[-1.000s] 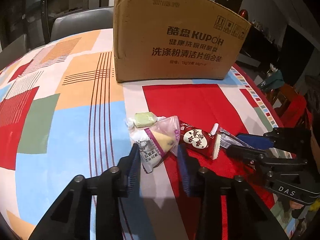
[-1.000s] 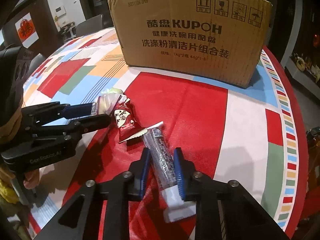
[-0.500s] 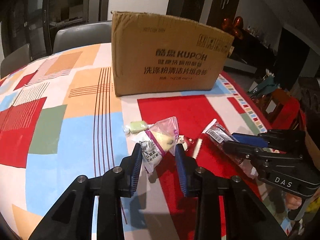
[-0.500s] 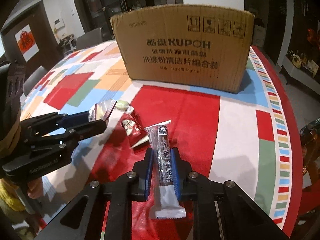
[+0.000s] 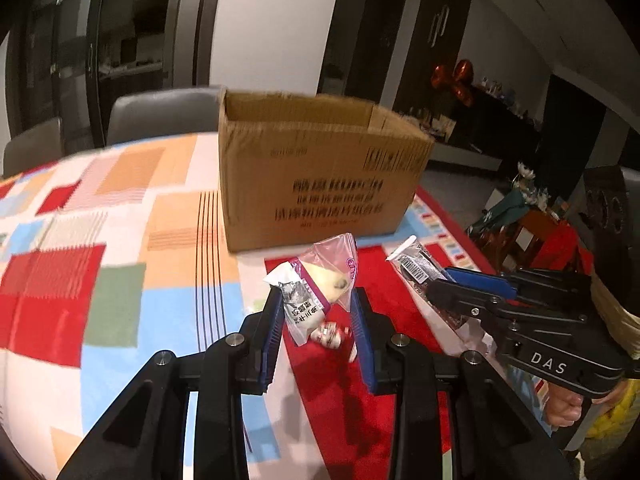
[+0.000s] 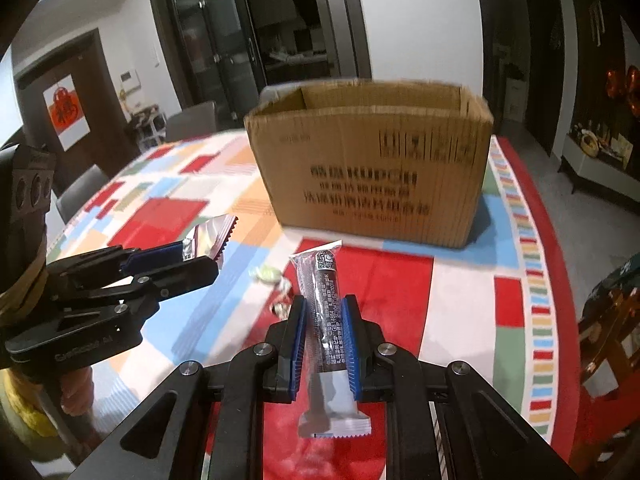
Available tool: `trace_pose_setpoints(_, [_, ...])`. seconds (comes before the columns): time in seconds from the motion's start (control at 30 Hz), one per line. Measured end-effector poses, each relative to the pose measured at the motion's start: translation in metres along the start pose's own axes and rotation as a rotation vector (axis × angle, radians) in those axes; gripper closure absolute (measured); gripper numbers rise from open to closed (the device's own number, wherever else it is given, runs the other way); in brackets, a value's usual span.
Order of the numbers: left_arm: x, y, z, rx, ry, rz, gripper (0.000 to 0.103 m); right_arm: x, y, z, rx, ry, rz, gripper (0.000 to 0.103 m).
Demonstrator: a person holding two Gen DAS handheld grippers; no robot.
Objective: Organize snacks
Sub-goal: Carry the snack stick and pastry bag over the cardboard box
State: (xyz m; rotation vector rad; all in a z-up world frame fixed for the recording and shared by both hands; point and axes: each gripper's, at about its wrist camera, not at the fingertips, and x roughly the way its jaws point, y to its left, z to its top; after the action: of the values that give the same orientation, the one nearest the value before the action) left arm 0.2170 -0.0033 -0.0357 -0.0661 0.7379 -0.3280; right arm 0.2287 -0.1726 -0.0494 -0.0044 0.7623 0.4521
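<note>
My left gripper (image 5: pixel 314 300) is shut on a clear pink-edged snack bag (image 5: pixel 320 280) with a pale cake inside, held above the table. My right gripper (image 6: pixel 324 312) is shut on a long dark snack bar in clear wrap (image 6: pixel 326 312), also lifted. Each gripper shows in the other's view, the right gripper (image 5: pixel 440 284) with the bar (image 5: pixel 416 266) and the left gripper (image 6: pixel 200 256) with its bag (image 6: pixel 210 236). The open cardboard box (image 5: pixel 320 184) stands upright ahead of both, and also shows in the right wrist view (image 6: pixel 372 172). A red packet (image 5: pixel 328 334) and a green candy (image 6: pixel 266 274) lie on the table.
The table carries a colourful patchwork cloth (image 5: pixel 120 260) with a red patch in front of the box. Grey chairs (image 5: pixel 160 114) stand behind the far edge. A small red side table (image 5: pixel 552 236) with clutter stands off to the right.
Both grippers have risen from the table with their snacks. The box now looks smaller and lower, and its open top shows. The red packet and green candy stayed on the cloth.
</note>
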Motion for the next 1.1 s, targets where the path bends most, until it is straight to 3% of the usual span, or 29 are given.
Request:
trace_pose_setpoints(0.53, [-0.017,0.0,0.067,0.038,-0.134,-0.005,0.07,-0.023,-0.011,0.06,0.072,-0.195,0.004,0.084])
trace_pose_setpoints(0.77, [-0.013,0.006,0.093,0.038,-0.164,0.011,0.07,-0.027,-0.018,0.088,0.136,-0.287,0.021,0.084])
trace_pose_setpoints(1.1, [0.006,0.011,0.12,0.037,-0.183,0.018,0.07,-0.025,-0.022,0.122,0.157,-0.355,0.014,0.084])
